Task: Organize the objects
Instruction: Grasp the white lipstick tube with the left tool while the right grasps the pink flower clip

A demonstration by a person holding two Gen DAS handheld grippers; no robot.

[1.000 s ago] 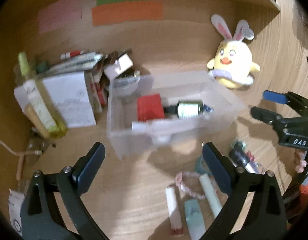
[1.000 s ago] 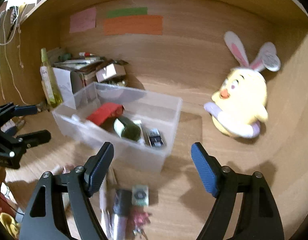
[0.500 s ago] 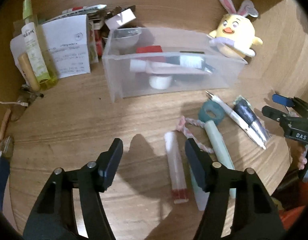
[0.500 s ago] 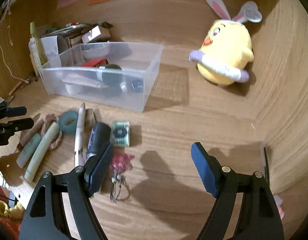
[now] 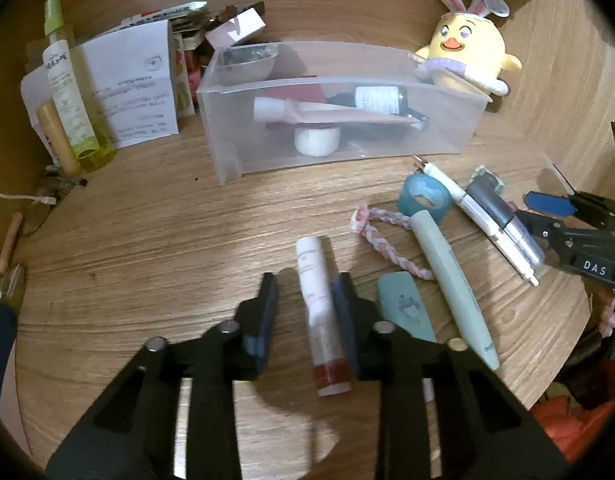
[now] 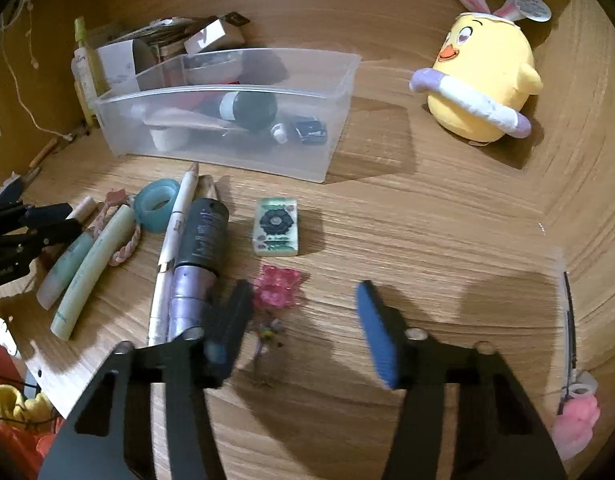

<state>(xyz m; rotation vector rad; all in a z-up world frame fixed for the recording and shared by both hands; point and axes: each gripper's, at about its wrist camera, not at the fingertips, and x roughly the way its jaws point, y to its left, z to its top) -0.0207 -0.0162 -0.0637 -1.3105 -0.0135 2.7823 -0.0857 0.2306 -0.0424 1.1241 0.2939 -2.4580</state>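
Clear bin (image 5: 339, 80) at 12 o'clock holds a tube (image 5: 327, 114) and a dark bottle (image 5: 381, 100). Left claw (image 5: 305, 292) is partly open around a white stick (image 5: 321, 312); right claw (image 6: 303, 300) is wide open. Only the right view shows the pink charm (image 6: 277, 286).

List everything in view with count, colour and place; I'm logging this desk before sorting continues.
Clear plastic bin: 1, translucent, desk centre, already holding several items.
White tube with red cap: 1, between left gripper's fingers.
Pale green tube: 1, right of it.
Teal tape roll: 1, before bin.
Pink braided cord: 1, beside tape.
Green patterned box: 1, desk centre.
Pink crystal charm: 1, near right gripper.
Yellow chick plush: 1, far right.
Yellow-green spray bottle: 1, far left.
Left gripper: black, partly closed, straddling tube.
Right gripper: black-blue, open.
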